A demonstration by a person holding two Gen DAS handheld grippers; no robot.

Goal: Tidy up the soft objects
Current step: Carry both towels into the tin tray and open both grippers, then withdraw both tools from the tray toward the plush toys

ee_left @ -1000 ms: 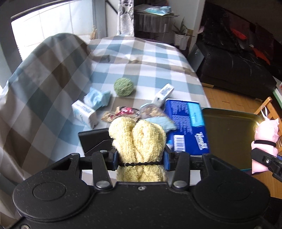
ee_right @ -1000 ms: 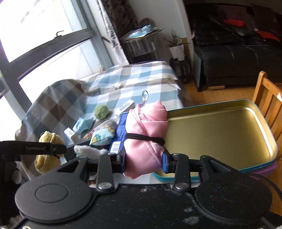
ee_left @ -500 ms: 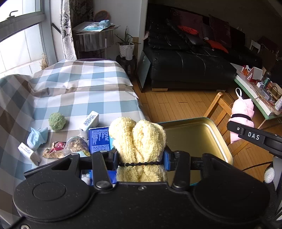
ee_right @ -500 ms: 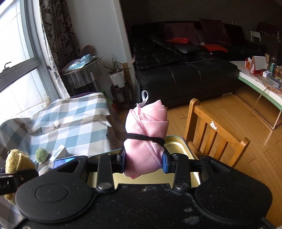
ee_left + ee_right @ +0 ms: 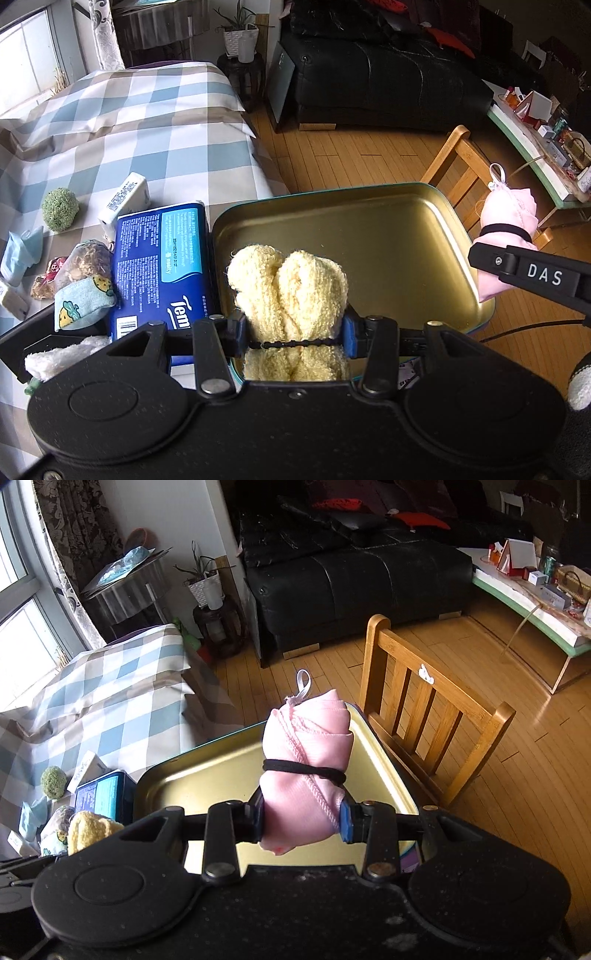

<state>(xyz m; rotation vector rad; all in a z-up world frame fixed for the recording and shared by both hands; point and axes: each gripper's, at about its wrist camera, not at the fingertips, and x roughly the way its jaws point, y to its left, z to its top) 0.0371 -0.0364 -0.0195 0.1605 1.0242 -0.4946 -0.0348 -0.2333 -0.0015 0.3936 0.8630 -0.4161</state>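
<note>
Both bundles are in hand but neither has been put down: the gold-lined tin (image 5: 388,229) shows nothing but bare metal inside, so by the look of it the sorting has barely begun. The left gripper (image 5: 293,334) has its jaws pressed in on a rolled yellow terry towel (image 5: 290,291) bound with a black band, and holds it over the near left corner of the tin. The right gripper (image 5: 301,821) has its jaws narrow and clamped on a pink cloth roll (image 5: 304,760), likewise tied with a black elastic and topped by a small white loop; it hangs over the near part of the tin, toward the side by the wooden chair (image 5: 424,716). In the left view the same pink roll shows at the tin's right rim. Left to do, as I judge it, is to lower and release both rolls into the tin, then deal with what lies on the checked desk (image 5: 147,122): a small blue printed pouch (image 5: 83,301), a green fuzzy ball (image 5: 60,208), a pale blue cloth piece (image 5: 22,247) and a white fluffy item (image 5: 62,358) at the near edge. The blue tissue pack (image 5: 162,258) touching the tin's left wall may also count as soft.
</note>
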